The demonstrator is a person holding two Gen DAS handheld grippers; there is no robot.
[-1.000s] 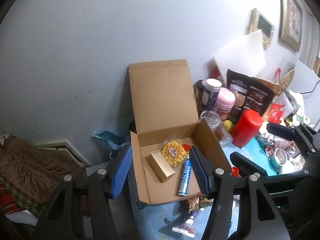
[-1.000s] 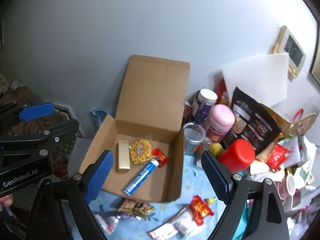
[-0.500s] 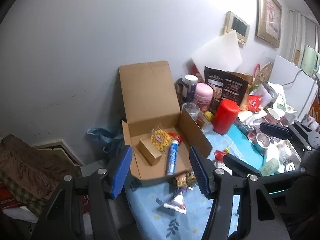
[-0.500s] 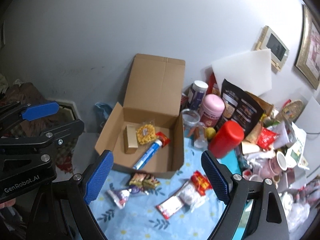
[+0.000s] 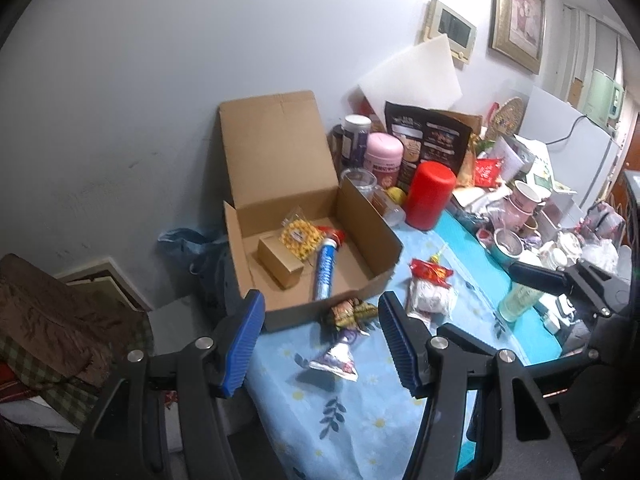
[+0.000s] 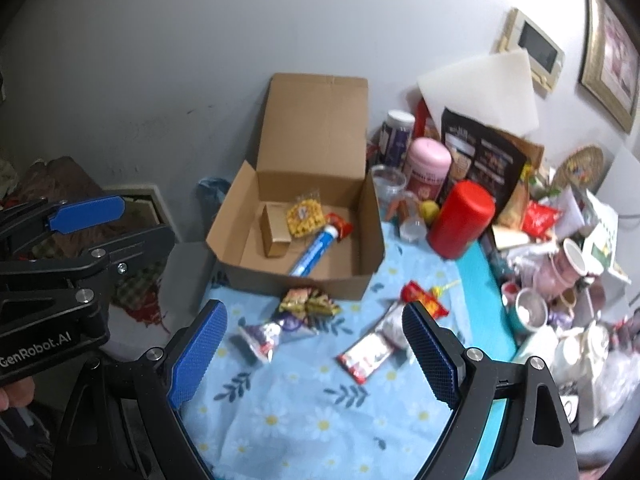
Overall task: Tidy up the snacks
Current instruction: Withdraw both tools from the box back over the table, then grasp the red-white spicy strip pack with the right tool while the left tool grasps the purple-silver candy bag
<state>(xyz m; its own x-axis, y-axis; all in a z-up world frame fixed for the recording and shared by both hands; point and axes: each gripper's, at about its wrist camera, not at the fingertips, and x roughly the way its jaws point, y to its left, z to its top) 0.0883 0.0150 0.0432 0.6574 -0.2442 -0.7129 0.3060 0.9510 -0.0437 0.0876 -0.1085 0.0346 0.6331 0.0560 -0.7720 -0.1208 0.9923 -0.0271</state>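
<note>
An open cardboard box (image 5: 362, 216) (image 6: 370, 216) stands on the blue flowered tablecloth (image 5: 360, 420) by the wall. Inside lie a small brown carton (image 5: 280, 266), a yellow snack bag (image 5: 298, 234), a blue tube (image 5: 324, 270) and a red wrapper. In front of the box lie loose snacks: a dark gold-patterned packet (image 6: 306, 300), a silver-purple packet (image 6: 262, 336), a red-and-white packet (image 6: 366, 354) and a red packet (image 6: 424, 300). My left gripper (image 5: 322, 344) is open and empty, above the table's near edge. My right gripper (image 6: 314, 354) is open and empty, above the loose snacks.
A red canister (image 6: 460, 220), pink tub (image 6: 426, 168), dark pouch (image 6: 484, 160), jars and cups (image 6: 576, 256) crowd the table's right side. A white board (image 6: 480, 88) leans on the wall. Brown bedding (image 5: 48, 304) lies at the left, off the table.
Both grippers have pulled back and risen from the box. The box now looks smaller and the loose snacks and more tablecloth have come into view. Both stay open.
</note>
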